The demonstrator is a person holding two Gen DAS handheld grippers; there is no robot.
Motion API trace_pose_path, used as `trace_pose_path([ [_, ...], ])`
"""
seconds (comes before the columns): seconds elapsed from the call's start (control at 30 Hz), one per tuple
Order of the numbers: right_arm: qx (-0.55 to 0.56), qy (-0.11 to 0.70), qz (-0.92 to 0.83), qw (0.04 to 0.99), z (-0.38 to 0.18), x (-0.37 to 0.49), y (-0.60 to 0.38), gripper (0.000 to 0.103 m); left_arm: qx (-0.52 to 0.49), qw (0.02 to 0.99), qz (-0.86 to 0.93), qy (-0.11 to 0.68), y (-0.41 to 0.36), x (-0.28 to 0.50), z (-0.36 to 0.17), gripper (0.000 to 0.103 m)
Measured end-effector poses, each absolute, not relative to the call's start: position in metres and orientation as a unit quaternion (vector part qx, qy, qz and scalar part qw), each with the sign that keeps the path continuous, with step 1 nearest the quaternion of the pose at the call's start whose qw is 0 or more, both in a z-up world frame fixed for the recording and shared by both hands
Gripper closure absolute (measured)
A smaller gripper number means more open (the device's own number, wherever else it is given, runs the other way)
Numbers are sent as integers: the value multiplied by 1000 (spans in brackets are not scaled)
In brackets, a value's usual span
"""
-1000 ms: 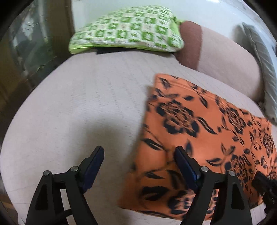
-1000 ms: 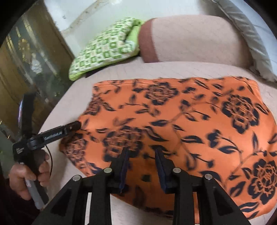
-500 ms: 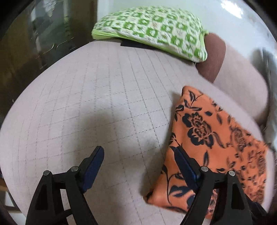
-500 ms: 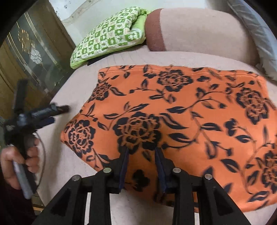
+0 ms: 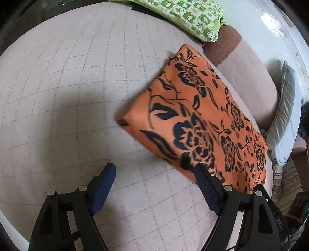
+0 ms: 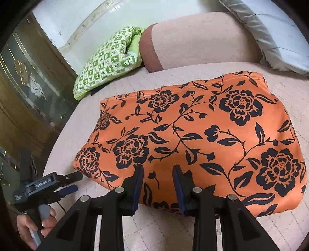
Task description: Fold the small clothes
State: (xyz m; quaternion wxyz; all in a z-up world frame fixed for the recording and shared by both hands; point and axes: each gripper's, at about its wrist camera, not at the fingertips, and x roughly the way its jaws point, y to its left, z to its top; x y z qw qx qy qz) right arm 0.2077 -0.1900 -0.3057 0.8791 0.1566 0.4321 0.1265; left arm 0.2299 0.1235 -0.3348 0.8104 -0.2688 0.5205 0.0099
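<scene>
A: Ahead of the right gripper [image 6: 158, 170], what's around?
B: Orange floral cloth [image 6: 193, 135], folded flat on the quilted beige surface [image 5: 67, 86]. Past it a beige bolster with a brown end [image 6: 193, 42], a green checked pillow [image 6: 108, 59] far left, a grey cushion [image 6: 270, 32] far right. Nothing between the fingers and the cloth.
A: Right gripper state?
B: Narrow gap, nothing in it, tips over the cloth's near edge. Can't tell if they touch it.
A: Left gripper [image 5: 154, 171]?
B: Spread wide, holding nothing. Its right finger [image 5: 204, 185] overlaps the cloth's near edge in view; its left one is over bare surface. Contact unclear.
A: Any writing?
B: White label on the left gripper's body [image 6: 43, 183], seen from the right wrist; looks like "Genrobot.AI", blurry. Smaller text below, unreadable.
A: Room?
B: White wall [image 6: 77, 15] behind, glass-fronted wooden cabinet [image 6: 25, 86] off to the left. Bare hand [image 6: 32, 224] grips the left handle.
</scene>
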Motion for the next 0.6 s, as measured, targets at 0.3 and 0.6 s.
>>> trace_pose_path([
  [0.3, 148, 473, 124, 860, -330, 226, -177, 68, -331, 824, -34, 458, 118, 265, -345, 19],
  [0.6, 164, 492, 118, 847, -348, 234, -178, 70, -370, 825, -41, 425, 119, 273, -353, 65],
])
